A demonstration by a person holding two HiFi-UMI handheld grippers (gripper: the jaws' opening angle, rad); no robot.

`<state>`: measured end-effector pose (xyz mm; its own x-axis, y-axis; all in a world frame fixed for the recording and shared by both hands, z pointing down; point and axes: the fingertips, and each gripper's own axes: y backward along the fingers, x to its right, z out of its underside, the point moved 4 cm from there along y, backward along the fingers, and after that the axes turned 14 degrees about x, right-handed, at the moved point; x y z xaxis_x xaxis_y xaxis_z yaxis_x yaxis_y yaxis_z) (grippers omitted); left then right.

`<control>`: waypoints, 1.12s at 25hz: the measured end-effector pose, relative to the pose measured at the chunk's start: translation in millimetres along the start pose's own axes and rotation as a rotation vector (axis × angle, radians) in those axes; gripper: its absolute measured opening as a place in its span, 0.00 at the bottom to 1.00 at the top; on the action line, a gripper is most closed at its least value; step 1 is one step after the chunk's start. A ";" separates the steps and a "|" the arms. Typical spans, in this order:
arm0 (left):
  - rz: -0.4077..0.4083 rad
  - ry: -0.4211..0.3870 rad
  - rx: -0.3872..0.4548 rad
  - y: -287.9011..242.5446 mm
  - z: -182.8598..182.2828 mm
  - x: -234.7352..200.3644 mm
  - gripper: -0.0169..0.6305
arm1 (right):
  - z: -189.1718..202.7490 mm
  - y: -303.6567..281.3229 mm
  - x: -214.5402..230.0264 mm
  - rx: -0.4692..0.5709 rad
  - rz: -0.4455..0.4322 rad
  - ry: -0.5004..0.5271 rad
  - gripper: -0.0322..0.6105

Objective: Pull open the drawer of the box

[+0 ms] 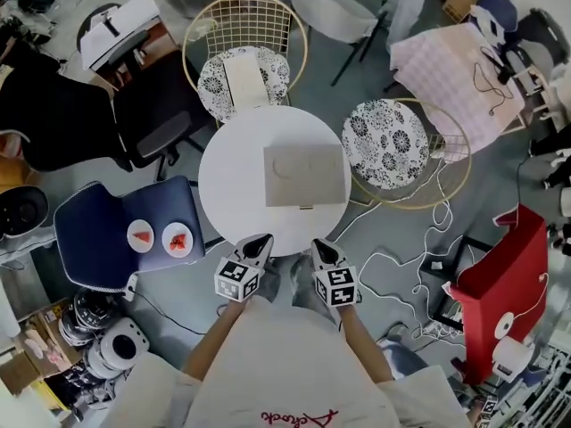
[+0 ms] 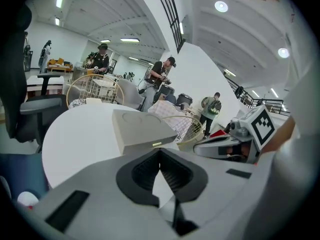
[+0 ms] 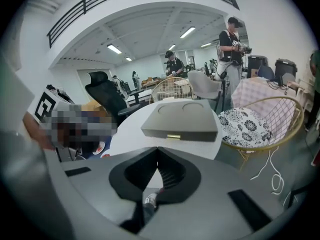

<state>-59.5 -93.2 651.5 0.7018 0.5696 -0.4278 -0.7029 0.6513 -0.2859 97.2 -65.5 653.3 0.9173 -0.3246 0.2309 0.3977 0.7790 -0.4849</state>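
Note:
A flat beige box (image 1: 305,175) lies on the round white table (image 1: 232,181), its drawer closed and a small gold pull (image 1: 305,207) on the near side. Both grippers hover at the table's near edge, short of the box. My left gripper (image 1: 264,239) is shut and empty. My right gripper (image 1: 318,243) is also shut and empty. In the left gripper view the box (image 2: 137,129) lies ahead, right of the closed jaws (image 2: 160,151), its pull (image 2: 157,144) facing me. In the right gripper view the box (image 3: 182,119) and pull (image 3: 173,136) lie just beyond the closed jaws (image 3: 157,151).
Wire chairs with patterned cushions stand behind the table (image 1: 243,77) and to its right (image 1: 388,132). A blue chair (image 1: 125,230) holding two plates is at the left. White cables (image 1: 401,266) trail on the floor by a red stand (image 1: 504,275). People stand in the background.

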 end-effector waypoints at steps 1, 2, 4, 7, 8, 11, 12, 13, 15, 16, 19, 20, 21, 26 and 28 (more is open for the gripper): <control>-0.005 0.003 -0.008 1.1 5.6 -0.5 0.04 | 7.0 1.5 1.1 -0.011 0.002 -0.009 0.07; -0.010 0.006 -0.016 2.2 10.8 -0.8 0.04 | 13.5 3.2 2.1 -0.021 0.002 -0.016 0.07; -0.019 0.010 -0.027 4.2 20.2 -1.3 0.04 | 24.8 5.9 3.6 -0.038 0.001 -0.028 0.07; -0.037 0.019 -0.039 7.1 32.2 -3.1 0.04 | 37.9 8.8 4.3 -0.061 -0.001 -0.044 0.07; -0.041 0.020 -0.046 7.8 35.7 -3.8 0.04 | 41.3 9.0 4.3 -0.067 -0.003 -0.048 0.07; -0.042 0.018 -0.067 6.5 45.2 -3.9 0.04 | 48.1 8.4 4.9 -0.076 -0.012 -0.053 0.07; -0.041 0.017 -0.070 5.2 47.7 -3.6 0.05 | 49.3 8.3 4.9 -0.079 -0.016 -0.054 0.07; -0.040 0.016 -0.073 3.4 49.6 -3.7 0.04 | 50.2 8.1 4.9 -0.082 -0.019 -0.054 0.07; -0.038 0.012 -0.074 -2.2 51.5 -4.6 0.04 | 51.0 7.5 5.5 -0.085 -0.024 -0.056 0.07; -0.036 0.008 -0.073 -6.3 51.6 -5.6 0.04 | 50.7 7.2 6.3 -0.085 -0.025 -0.056 0.07; -0.025 -0.020 -0.068 -22.4 47.4 -12.9 0.04 | 48.4 5.0 8.6 -0.084 -0.027 -0.055 0.07; -0.023 -0.030 -0.065 -28.3 44.1 -16.9 0.04 | 47.2 3.9 9.5 -0.082 -0.027 -0.054 0.07; -0.023 -0.040 -0.061 -34.3 40.1 -20.9 0.05 | 45.8 3.1 10.5 -0.080 -0.026 -0.053 0.07; -0.018 -0.085 -0.031 -63.1 18.9 -39.1 0.04 | 43.2 2.7 16.1 -0.077 -0.023 -0.051 0.07; -0.016 -0.105 -0.019 -74.1 8.7 -47.4 0.04 | 43.3 1.3 17.7 -0.076 -0.023 -0.048 0.07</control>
<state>-39.7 -164.0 700.5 0.7202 0.6097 -0.3309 -0.6932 0.6515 -0.3082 113.0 -47.0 693.3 0.9066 -0.3142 0.2819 0.4206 0.7282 -0.5411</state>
